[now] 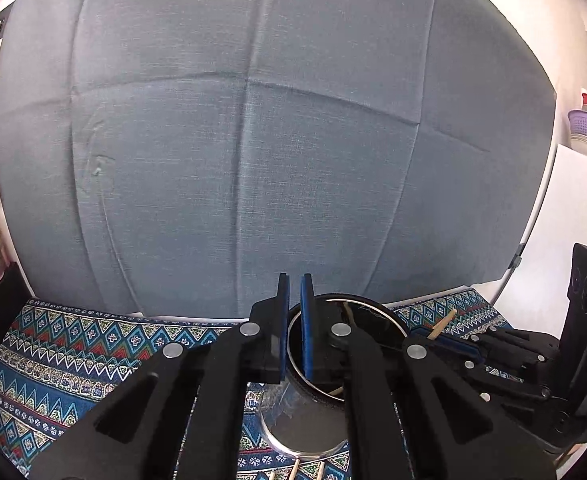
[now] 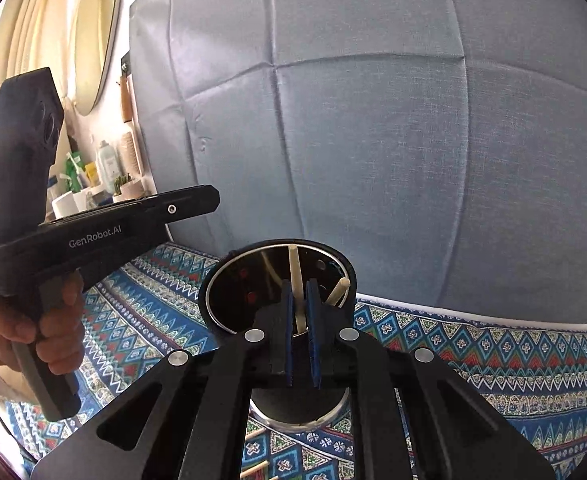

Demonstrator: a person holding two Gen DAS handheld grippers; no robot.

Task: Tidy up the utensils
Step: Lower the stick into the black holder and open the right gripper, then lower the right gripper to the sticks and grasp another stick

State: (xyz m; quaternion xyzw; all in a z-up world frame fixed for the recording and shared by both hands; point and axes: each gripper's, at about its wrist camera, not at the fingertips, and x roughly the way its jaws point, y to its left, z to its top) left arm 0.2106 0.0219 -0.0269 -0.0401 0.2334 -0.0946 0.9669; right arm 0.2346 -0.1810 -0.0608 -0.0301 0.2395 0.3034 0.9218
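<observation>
Right wrist view shows the right gripper (image 2: 301, 300) poised over the black utensil cup (image 2: 277, 280) on the patterned cloth (image 2: 493, 352), jaws nearly closed with a pale chopstick (image 2: 295, 276) standing steeply between them; whether the pads pinch it cannot be told. Left gripper (image 1: 295, 300) sits just left of the cup's rim, jaws closed on nothing. Loose sticks (image 2: 253, 472) lie on the cloth below the cup, nearer the right gripper.
</observation>
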